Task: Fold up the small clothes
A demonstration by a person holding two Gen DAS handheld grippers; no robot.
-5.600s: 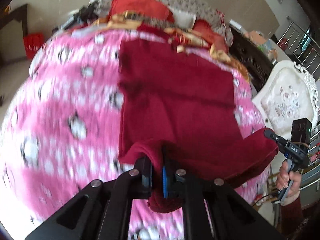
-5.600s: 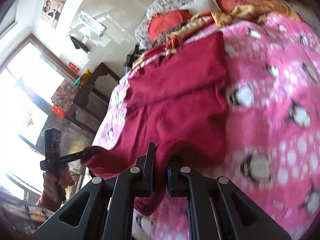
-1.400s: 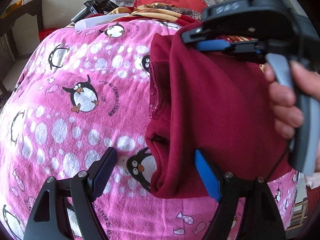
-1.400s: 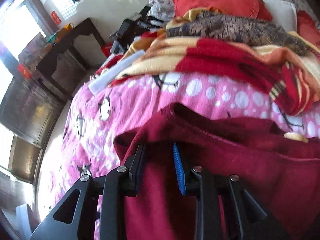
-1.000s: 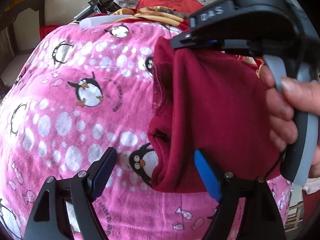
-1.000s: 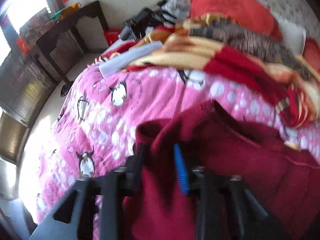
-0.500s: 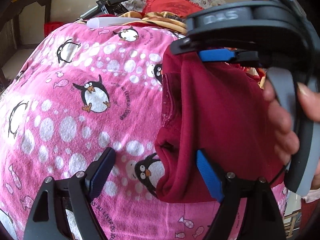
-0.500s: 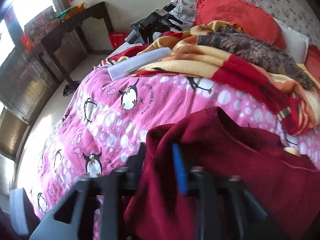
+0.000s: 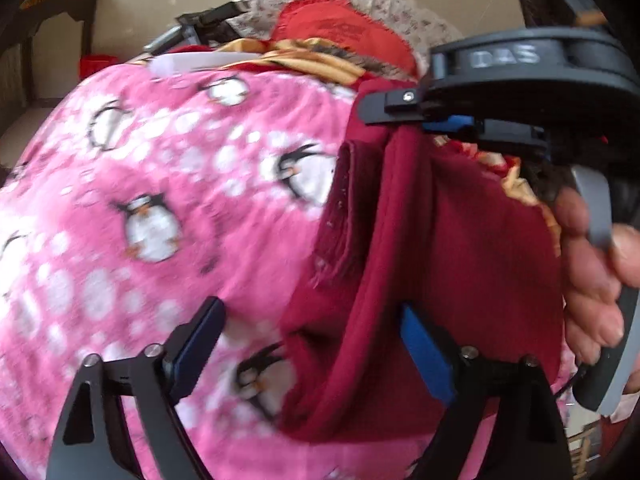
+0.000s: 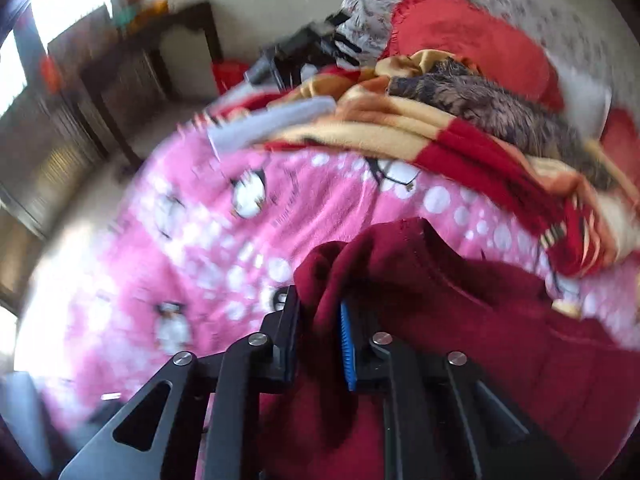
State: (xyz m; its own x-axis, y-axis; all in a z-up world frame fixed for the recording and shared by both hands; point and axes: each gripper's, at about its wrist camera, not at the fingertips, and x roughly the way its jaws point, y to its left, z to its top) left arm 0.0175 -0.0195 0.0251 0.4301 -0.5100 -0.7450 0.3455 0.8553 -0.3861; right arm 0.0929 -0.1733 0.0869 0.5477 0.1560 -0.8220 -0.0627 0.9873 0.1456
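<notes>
A dark red garment point(image 9: 432, 248) lies folded on the pink penguin blanket point(image 9: 160, 208). My left gripper point(image 9: 312, 344) is open and wide, its fingers on either side of the garment's near corner without gripping it. My right gripper point(image 10: 320, 332) is shut on the garment's point(image 10: 460, 320) far corner and lifts it off the blanket point(image 10: 208, 248). It shows in the left wrist view point(image 9: 404, 118) at the upper right, held by a hand point(image 9: 592, 272), with the cloth hanging down from it.
A heap of red, yellow and brown bedding point(image 10: 480, 128) and a red cushion point(image 9: 344, 36) lie at the head of the bed. A white flat object point(image 10: 272, 124) and black gear point(image 10: 304, 52) sit at the far edge. Dark wooden furniture point(image 10: 132, 72) stands beyond.
The left gripper let go of the garment and opened wide. The right gripper kept its hold and lifted its corner slightly; both views shifted a little over the last second.
</notes>
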